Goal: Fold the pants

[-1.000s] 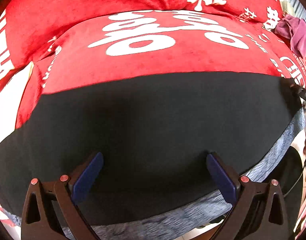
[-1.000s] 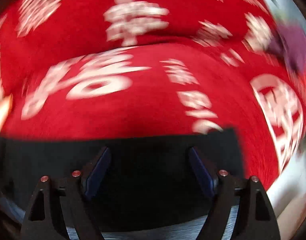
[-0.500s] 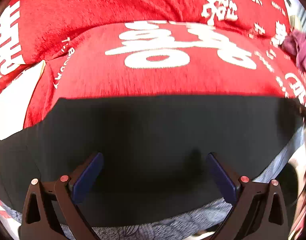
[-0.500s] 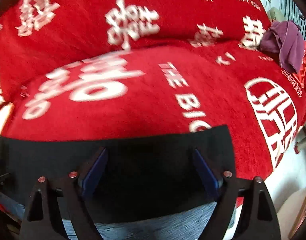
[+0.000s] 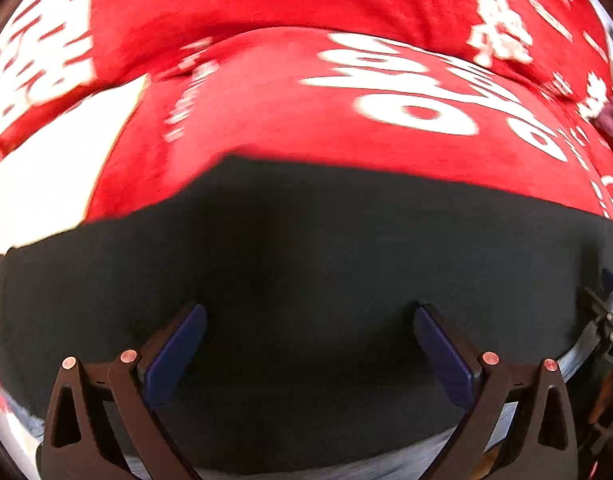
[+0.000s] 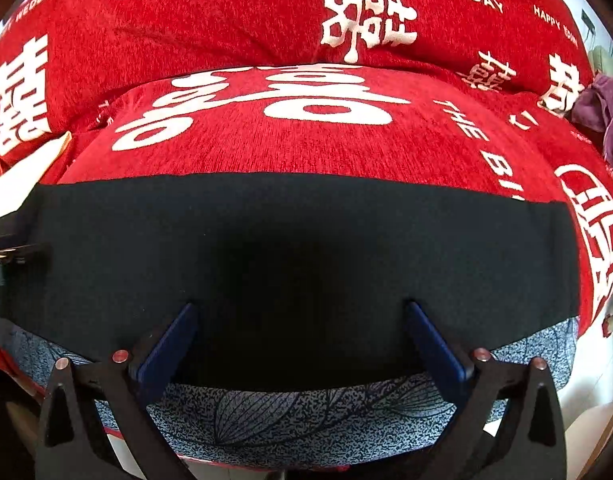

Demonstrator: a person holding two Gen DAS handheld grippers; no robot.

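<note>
The black pants lie folded flat as a wide band on the red blanket. They also show in the right wrist view, with their right end squared off near the blanket's edge. My left gripper is open and empty, its blue pads spread above the pants' near part. My right gripper is open and empty too, hovering over the pants' near edge. The right gripper's tip shows at the far right of the left wrist view.
A red blanket with white characters covers the surface. A blue-grey leaf-patterned cloth lies under the pants' near edge. A purple garment sits at the far right. A white area shows at the left.
Both grippers have pulled back toward me and stayed open. The left view has swung left and is blurred; the right view has steadied. The pants lie as before.
</note>
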